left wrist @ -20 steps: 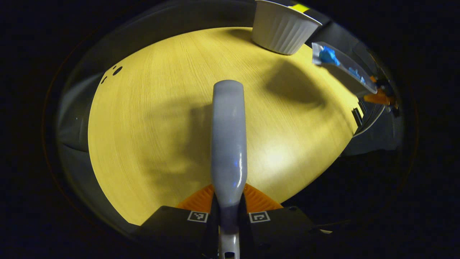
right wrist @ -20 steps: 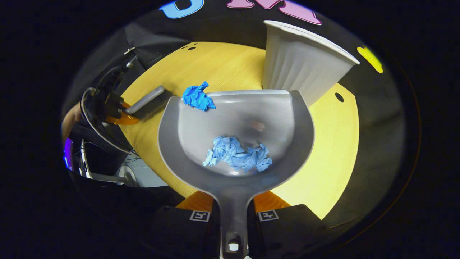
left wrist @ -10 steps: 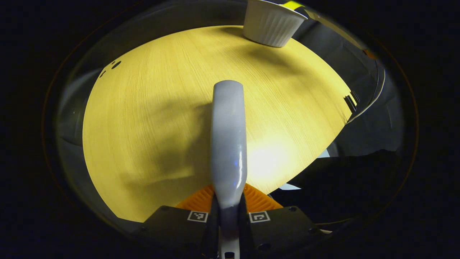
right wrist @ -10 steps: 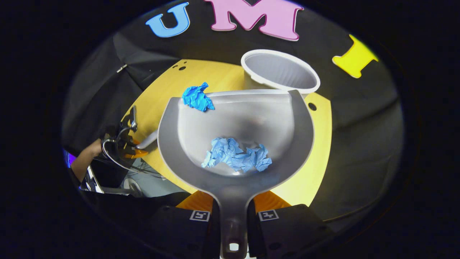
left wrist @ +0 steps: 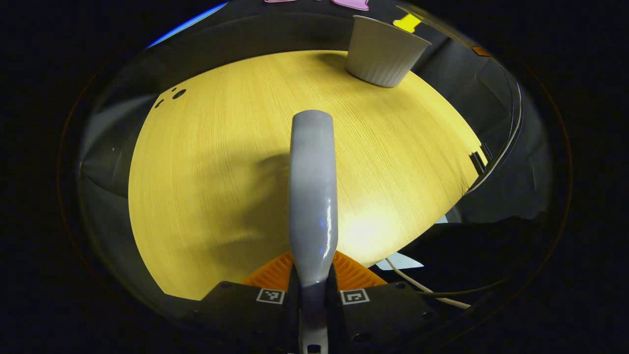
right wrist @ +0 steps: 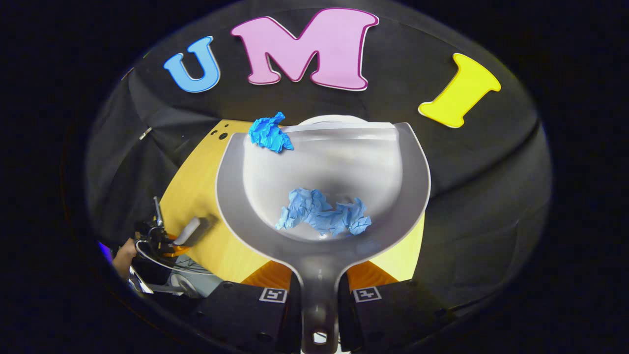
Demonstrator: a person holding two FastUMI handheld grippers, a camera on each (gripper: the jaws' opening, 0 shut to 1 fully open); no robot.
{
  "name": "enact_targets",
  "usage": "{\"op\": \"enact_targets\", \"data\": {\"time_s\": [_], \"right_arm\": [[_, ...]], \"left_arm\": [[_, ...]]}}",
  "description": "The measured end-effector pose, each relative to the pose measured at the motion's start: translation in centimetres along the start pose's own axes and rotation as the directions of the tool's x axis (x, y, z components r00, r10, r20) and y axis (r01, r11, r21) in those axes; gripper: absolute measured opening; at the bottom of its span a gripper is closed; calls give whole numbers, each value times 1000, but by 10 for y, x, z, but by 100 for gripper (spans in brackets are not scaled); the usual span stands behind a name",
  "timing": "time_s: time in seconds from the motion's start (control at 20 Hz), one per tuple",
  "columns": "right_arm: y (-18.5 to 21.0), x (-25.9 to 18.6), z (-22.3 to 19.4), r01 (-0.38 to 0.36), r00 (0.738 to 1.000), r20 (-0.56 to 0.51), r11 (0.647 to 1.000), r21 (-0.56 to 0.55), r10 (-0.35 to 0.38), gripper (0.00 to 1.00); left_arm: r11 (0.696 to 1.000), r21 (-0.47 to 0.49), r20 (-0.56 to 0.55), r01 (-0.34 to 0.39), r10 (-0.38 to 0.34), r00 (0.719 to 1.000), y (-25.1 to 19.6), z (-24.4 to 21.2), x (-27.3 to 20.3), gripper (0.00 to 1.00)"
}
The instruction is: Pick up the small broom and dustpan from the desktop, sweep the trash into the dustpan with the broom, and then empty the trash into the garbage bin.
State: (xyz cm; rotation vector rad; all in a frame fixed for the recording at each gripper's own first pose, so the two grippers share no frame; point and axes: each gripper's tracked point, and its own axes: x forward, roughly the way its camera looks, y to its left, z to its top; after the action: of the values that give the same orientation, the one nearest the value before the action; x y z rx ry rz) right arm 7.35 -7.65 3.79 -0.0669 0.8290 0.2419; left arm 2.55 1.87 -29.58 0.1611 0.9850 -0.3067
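Observation:
My right gripper (right wrist: 319,290) is shut on the handle of the grey dustpan (right wrist: 393,196), which is held high in the air. A pale blue crumpled paper (right wrist: 324,214) lies deep in the pan, and a darker blue wad (right wrist: 269,132) sits at its front lip on the left. The white bin's rim (right wrist: 334,119) peeks out just behind that lip. In the left gripper view the ribbed white bin (left wrist: 385,51) stands at the far side of the yellow table (left wrist: 221,162). My left gripper (left wrist: 313,275) is shut on the grey broom handle (left wrist: 313,196), low over the table.
The table's right edge (left wrist: 471,167) drops off to dark cloth, and a white cable (left wrist: 427,290) trails below it. Small holes (left wrist: 178,93) mark the far left corner. At the right gripper view's lower left, a hand (right wrist: 123,255) holds the other gripper and the broom (right wrist: 192,231).
The dustpan has risen and moved towards the bin, which is now almost hidden behind its front lip. It has left the left gripper view. The broom looks farther off and lower.

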Motion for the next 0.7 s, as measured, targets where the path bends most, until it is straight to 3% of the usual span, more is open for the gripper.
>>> {"op": "enact_targets", "data": {"time_s": [0.15, 0.3, 0.65, 0.7], "right_arm": [[-23, 31, 16, 45, 999, -3, 999, -13, -45, 34], [-48, 61, 25, 98, 995, -13, 994, -44, -98, 34], [-83, 97, 36, 209, 978, 14, 969, -133, -209, 34], [-88, 99, 37, 234, 972, 28, 960, -155, -233, 34]], "left_arm": [[999, -36, 17, -29, 29, 999, 2, 9, -3, 27], [996, -85, 21, -8, 9, 1000, -5, 17, -4, 24], [994, -51, 30, -101, 102, 994, -1, 26, -2, 31], [993, -58, 36, -107, 109, 993, -4, 29, -3, 27]]}}
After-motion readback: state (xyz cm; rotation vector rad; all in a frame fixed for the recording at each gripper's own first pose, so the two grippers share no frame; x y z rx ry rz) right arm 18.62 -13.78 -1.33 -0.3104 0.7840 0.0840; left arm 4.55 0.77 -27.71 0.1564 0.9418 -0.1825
